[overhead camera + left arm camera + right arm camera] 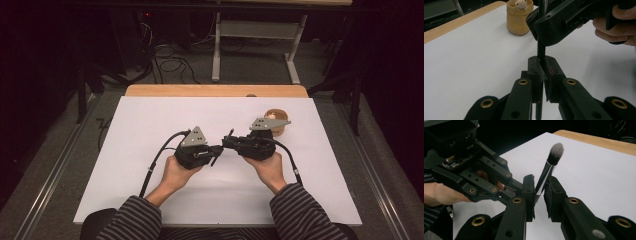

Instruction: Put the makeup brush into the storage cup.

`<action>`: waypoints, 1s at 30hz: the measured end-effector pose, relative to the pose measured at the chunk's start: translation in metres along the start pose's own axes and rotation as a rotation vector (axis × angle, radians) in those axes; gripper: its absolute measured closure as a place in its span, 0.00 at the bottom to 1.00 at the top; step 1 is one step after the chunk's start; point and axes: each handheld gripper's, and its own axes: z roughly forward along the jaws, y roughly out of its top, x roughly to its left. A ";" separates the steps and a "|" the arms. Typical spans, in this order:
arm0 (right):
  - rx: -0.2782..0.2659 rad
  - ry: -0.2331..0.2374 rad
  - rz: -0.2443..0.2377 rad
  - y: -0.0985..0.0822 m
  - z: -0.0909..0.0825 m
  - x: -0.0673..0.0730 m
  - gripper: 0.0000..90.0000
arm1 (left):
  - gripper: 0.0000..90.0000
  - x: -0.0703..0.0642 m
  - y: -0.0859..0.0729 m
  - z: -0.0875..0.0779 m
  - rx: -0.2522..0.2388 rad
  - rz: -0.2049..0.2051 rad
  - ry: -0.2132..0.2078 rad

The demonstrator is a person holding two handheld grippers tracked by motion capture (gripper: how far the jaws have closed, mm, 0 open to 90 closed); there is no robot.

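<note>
A makeup brush (549, 167) with a black handle, a silver ferrule and grey-white bristles hangs above the middle of the white sheet (150, 125). My left gripper (219, 149) is shut on the black handle (540, 50), which stands upright between its jaws. My right gripper (227, 141) meets it tip to tip, and its pads press on the silver ferrule (543, 180). In the left gripper view the right gripper (536, 30) sits just above my left gripper (541, 62). In the right gripper view the left gripper (514, 186) is close at the left of my right gripper (540, 186).
A small wooden cup (276, 120) with a pale little figure (520, 4) in it stands on the sheet behind the right hand. The sheet lies on a wooden table (215, 90). Cables and a table frame (255, 30) are on the floor beyond.
</note>
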 end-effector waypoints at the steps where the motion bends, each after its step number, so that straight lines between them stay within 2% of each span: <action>1: 0.001 0.002 0.000 0.000 0.000 0.000 0.91 | 0.93 0.000 0.000 0.000 0.001 0.001 -0.001; 4: 0.004 0.015 -0.008 0.001 0.001 0.002 0.94 | 0.93 -0.001 -0.001 0.002 0.007 0.004 -0.001; 13: 0.013 0.003 -0.026 0.002 0.002 0.005 0.95 | 0.93 0.000 -0.001 0.001 0.004 0.009 -0.004; 30: 0.030 -0.013 -0.049 0.005 0.002 0.006 0.95 | 0.91 0.000 -0.002 0.002 0.030 0.016 0.000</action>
